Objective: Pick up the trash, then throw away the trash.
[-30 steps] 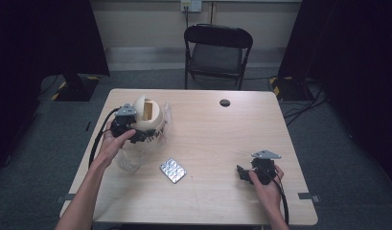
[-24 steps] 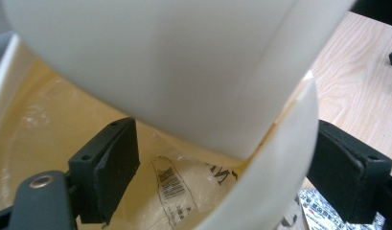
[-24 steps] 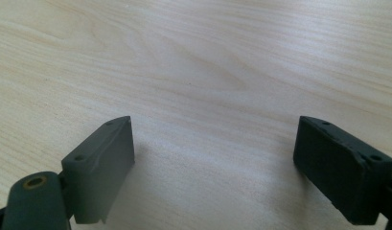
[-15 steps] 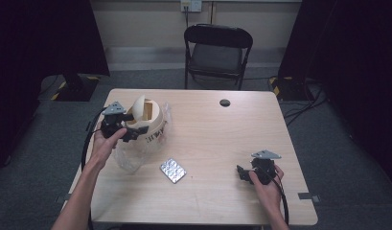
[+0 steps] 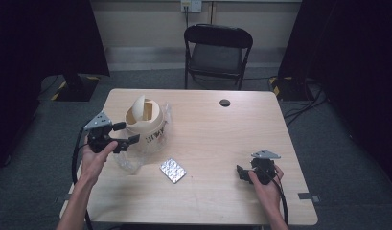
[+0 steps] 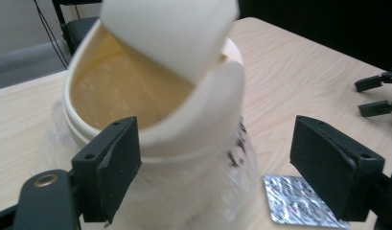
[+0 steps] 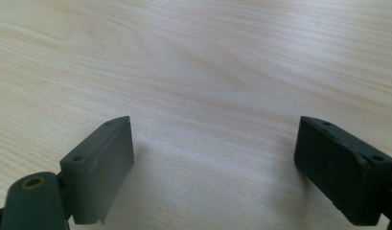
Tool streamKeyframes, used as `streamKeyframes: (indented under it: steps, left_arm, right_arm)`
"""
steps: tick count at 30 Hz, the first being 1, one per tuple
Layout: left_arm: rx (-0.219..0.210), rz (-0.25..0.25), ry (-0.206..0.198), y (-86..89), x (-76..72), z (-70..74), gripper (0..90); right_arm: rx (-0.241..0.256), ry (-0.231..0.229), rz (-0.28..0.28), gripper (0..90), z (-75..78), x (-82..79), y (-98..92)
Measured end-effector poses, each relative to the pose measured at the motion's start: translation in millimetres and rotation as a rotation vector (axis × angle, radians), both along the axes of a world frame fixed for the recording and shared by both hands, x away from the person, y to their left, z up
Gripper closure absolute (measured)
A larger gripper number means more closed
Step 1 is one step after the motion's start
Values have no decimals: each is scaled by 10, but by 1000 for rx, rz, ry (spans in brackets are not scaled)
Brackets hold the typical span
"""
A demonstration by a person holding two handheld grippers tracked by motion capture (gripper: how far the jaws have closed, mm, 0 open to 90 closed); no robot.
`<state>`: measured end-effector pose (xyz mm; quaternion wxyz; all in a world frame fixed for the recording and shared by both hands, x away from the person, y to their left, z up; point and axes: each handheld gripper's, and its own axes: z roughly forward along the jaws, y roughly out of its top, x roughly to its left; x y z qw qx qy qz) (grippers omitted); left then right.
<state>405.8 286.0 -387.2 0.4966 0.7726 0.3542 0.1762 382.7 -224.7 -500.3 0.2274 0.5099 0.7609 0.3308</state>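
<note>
A cream bin with a tilted swing lid stands at the table's left, with a clear plastic bag crumpled around its base. My left gripper is open just left of the bin. In the left gripper view the bin sits between the spread jaws of this gripper, and I cannot tell if they touch it. A silver blister pack lies flat in front of the bin, also in the left gripper view. My right gripper is open over bare wood, holding nothing.
The wooden table has a dark cable hole near its far edge. A black folding chair stands behind the table. Cables trail from both grippers toward the near edge. The right gripper's jaws show far off in the left gripper view.
My left gripper has drawn back to the left and toward the near edge, off the top of the bin. The right gripper has not moved.
</note>
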Motion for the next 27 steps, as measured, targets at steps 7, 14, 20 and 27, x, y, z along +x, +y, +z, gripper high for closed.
streamKeyframes:
  steps: [7, 14, 20, 27]
  left_arm:
    - [20, -59, 35, -173, -245, -199, 196]
    - [42, -157, 114, -487, -297, -474, 197]
    - [75, -214, 154, -743, -233, -617, 197]
    - [105, -255, 207, -939, -140, -814, 196]
  right_arm:
    - [1, 0, -1, 125, 0, 0, 1]
    - [0, 0, 0, 125, 0, -1, 0]
    - [0, 0, 0, 125, 0, 0, 0]
    - [0, 0, 0, 125, 0, 0, 1]
